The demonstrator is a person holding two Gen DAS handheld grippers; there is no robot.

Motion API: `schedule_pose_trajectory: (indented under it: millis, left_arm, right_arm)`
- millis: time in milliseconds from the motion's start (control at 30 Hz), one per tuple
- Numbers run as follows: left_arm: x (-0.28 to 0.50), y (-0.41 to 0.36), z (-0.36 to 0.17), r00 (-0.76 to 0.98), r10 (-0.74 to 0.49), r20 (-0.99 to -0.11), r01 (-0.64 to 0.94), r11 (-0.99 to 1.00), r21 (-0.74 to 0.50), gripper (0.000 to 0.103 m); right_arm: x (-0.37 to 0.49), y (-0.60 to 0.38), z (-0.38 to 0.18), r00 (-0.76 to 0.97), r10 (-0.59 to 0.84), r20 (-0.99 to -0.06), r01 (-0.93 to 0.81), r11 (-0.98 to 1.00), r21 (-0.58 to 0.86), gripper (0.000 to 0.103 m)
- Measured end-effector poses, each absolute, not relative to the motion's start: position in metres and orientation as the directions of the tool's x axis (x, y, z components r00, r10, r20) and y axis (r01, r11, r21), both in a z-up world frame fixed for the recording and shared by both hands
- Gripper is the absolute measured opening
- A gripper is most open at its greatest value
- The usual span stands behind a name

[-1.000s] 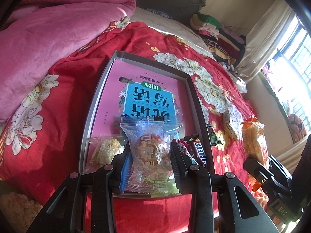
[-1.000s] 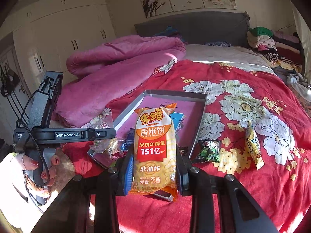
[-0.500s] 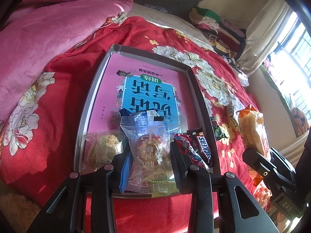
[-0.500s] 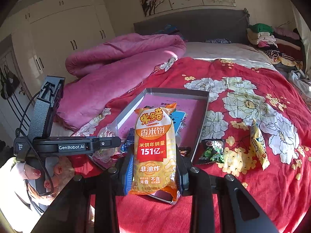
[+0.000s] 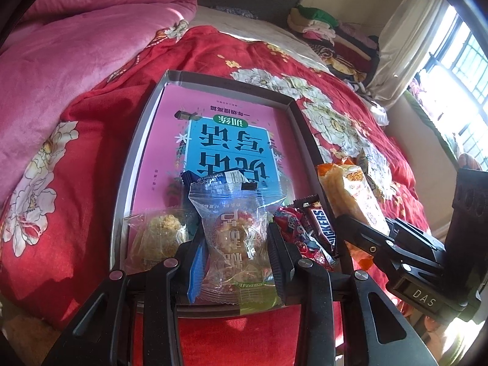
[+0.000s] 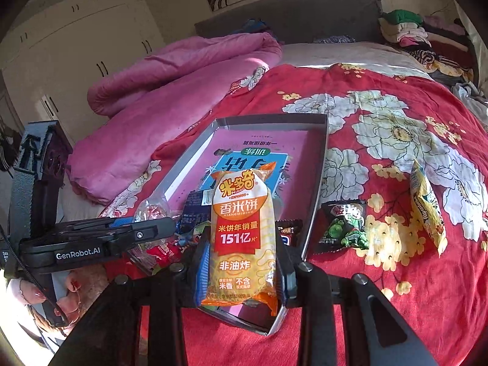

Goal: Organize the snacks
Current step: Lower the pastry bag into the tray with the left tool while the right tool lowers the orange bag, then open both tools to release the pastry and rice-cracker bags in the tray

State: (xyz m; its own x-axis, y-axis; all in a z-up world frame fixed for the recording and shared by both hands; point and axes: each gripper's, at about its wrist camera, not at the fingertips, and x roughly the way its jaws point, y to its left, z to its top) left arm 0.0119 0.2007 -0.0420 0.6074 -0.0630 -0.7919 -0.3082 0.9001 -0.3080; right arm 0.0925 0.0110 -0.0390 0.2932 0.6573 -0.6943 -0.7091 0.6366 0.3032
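- the grey tray point(image 5: 138, 140), lying on the red floral bedspread point(image 6: 396, 140) with a pink-and-blue book point(image 5: 219, 140) as its floor, had drawn closer and lower in the right wrist view over the last second; the right hand had come down toward the tray's near corner, which suggested its snack was about to be set inside.
- the right gripper point(image 6: 241, 270) stayed clamped on the orange rice-cracker bag point(image 6: 242, 231), upright, hanging just over the tray's near right edge.
- the left gripper point(image 5: 233, 254) had hardly shifted; its jaws stayed clamped on a clear-wrapped round pastry point(image 5: 233, 235) over the tray's near end.
- inside the tray's near end lay a crumbly cake in clear wrap point(image 5: 160, 235), a snickers bar point(image 5: 320, 225) against the right wall, and a red wrapper point(image 5: 297, 231).
- outside the tray, to its right, a dark green-pea packet point(image 6: 343, 227) and a yellow packet point(image 6: 427, 210) had not yet been gathered.
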Motion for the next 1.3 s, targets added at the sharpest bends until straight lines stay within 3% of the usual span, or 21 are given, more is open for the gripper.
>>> schedule_pose_trajectory:
  millis: [600, 833, 1300]
  left_arm:
    - [0.018, 0.202, -0.052, 0.593, -0.070, -0.802, -0.303, 0.903, -0.303, 0.038]
    - [0.019, 0.205, -0.055, 0.589, -0.072, -0.805, -0.316, 0.896, -0.312, 0.039]
    - [0.019, 0.208, -0.057, 0.585, -0.075, -0.807, -0.331, 0.887, -0.322, 0.039]
  right_arm:
    - [0.098, 0.022, -0.059, 0.252, 0.663, -0.705, -0.715, 0.618, 0.326, 0.036]
    - [0.097, 0.016, -0.055, 0.260, 0.668, -0.697, -0.720, 0.615, 0.321, 0.044]
    - [0.092, 0.000, -0.041, 0.307, 0.669, -0.677, -0.749, 0.609, 0.262, 0.047]
